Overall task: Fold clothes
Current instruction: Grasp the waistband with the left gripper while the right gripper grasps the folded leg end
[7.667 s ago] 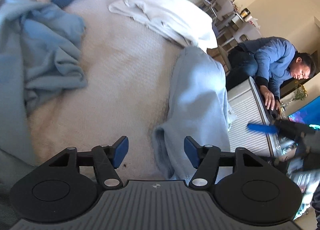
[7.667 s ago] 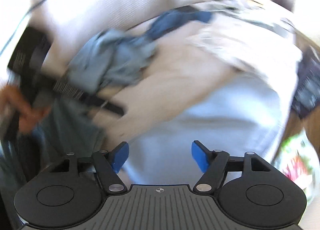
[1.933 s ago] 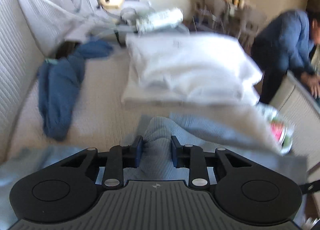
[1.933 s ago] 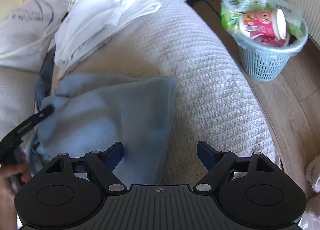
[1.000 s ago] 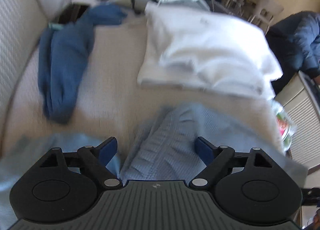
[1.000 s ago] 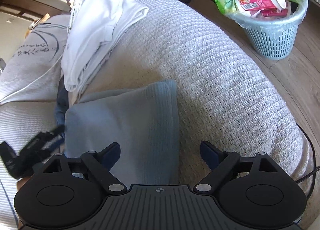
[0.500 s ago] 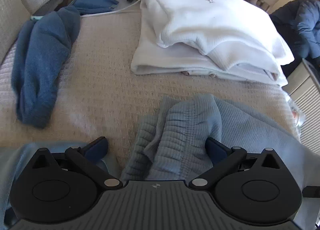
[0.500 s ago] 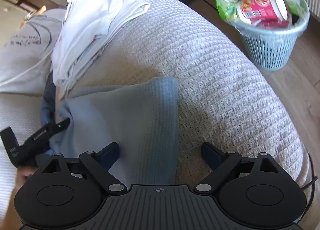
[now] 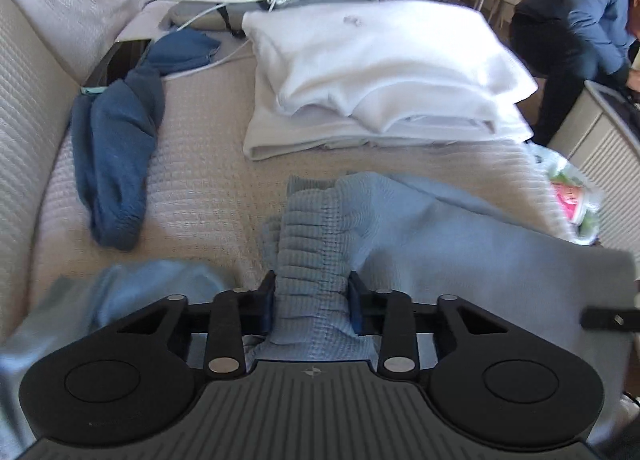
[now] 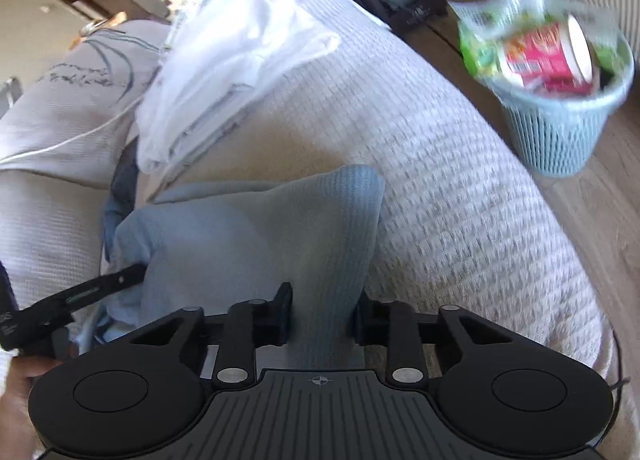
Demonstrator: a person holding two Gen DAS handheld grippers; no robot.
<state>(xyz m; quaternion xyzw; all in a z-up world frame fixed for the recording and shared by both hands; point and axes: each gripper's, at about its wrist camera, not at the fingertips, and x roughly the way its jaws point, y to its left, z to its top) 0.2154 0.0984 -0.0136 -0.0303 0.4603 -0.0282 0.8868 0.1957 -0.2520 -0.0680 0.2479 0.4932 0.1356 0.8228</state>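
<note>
A light blue knit garment (image 9: 420, 236) lies on the beige sofa seat (image 9: 200, 196). My left gripper (image 9: 312, 306) is shut on its bunched ribbed band. In the right wrist view the same garment (image 10: 256, 236) lies partly folded, and my right gripper (image 10: 320, 320) is shut on its near edge. The left gripper's finger (image 10: 96, 288) shows at the garment's left edge. The right gripper's finger (image 9: 612, 318) shows at the garment's right edge.
A folded white stack (image 9: 384, 72) lies beyond the garment. A dark blue garment (image 9: 116, 148) lies at the left, another light blue one (image 9: 120, 300) near left. A basket of trash (image 10: 560, 100) stands on the floor. A person (image 9: 576, 20) bends at far right.
Both grippers were open half a second ago and have closed on the light blue garment, the left on the ribbed band, the right on the near edge.
</note>
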